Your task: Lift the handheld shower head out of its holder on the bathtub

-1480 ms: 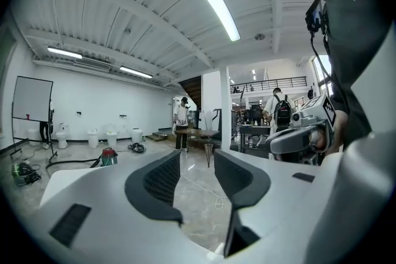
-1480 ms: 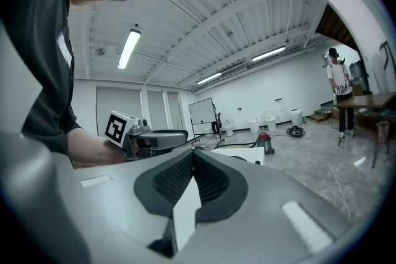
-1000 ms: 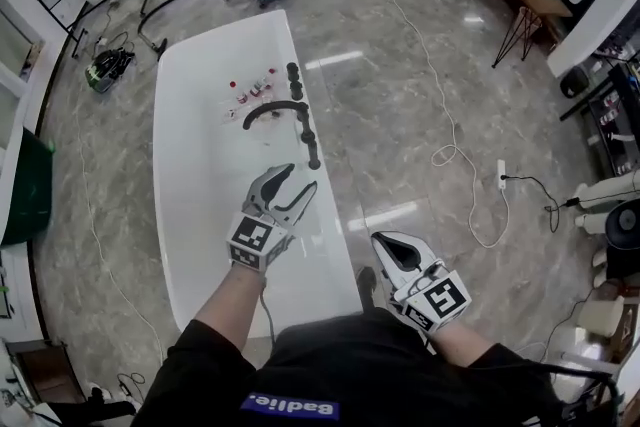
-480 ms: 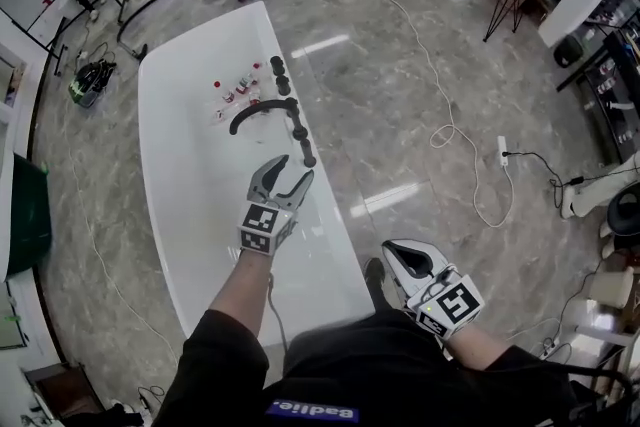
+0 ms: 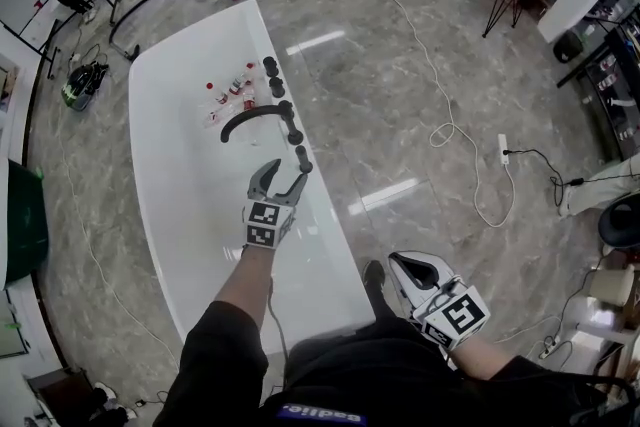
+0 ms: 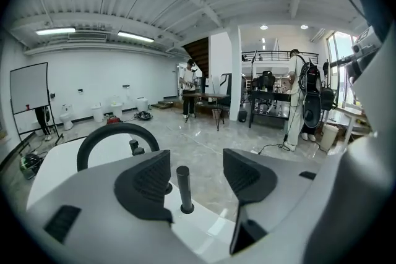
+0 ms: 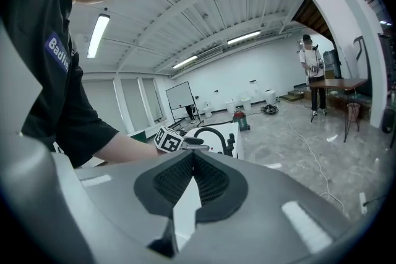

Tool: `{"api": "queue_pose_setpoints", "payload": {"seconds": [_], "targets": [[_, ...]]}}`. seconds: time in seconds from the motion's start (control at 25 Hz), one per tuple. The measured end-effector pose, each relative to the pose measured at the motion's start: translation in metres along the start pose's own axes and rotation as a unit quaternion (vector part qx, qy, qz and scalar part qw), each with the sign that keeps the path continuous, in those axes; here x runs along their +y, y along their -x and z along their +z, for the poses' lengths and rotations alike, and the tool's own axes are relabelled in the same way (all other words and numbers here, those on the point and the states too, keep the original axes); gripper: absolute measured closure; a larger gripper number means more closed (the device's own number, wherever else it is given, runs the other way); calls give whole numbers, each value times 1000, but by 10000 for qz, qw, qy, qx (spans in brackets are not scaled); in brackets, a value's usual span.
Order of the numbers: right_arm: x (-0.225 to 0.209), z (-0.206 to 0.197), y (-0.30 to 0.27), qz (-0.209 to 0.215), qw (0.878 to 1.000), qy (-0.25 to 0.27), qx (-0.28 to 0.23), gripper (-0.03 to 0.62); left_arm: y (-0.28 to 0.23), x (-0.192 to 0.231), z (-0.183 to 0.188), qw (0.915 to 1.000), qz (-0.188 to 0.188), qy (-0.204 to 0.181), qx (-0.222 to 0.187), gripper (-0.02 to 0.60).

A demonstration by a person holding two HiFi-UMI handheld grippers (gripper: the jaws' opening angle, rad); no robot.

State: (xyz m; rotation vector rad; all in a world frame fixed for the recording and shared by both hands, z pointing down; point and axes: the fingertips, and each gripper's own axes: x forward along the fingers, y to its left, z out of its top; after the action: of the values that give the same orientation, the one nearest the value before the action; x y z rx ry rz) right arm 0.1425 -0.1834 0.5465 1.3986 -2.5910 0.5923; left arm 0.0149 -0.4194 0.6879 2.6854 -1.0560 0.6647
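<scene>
Left gripper (image 5: pixel 282 177): jaws had just been opening, empty. Shower head (image 6: pixel 183 187) stood upright in its holder just ahead, on bathtub (image 5: pixel 318 215) rim. Risk: off-centre approach could knock the slim handle askew. R. gripper (image 5: pixel 402 263) closed, empty.

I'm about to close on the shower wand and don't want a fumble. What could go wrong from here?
The left gripper has just been opening its fingers. The slim shower head stands between them, untouched, nearer the left finger, so closing may push it sideways in its holder. A knob and the arched spout stand close behind; overshooting could knock them.
</scene>
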Motion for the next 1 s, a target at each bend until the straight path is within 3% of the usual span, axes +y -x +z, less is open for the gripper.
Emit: {"api": "queue_pose_setpoints", "payload": {"seconds": [0.6, 1.0], "targets": [[-41, -49, -3, -262, 9977, -302, 544, 592, -84, 19, -65, 9991, 37, -38, 417, 319], [-65, -63, 12, -419, 9965, -550, 467, 592, -138, 30, -88, 9962, 158, -228, 830, 319]]}}
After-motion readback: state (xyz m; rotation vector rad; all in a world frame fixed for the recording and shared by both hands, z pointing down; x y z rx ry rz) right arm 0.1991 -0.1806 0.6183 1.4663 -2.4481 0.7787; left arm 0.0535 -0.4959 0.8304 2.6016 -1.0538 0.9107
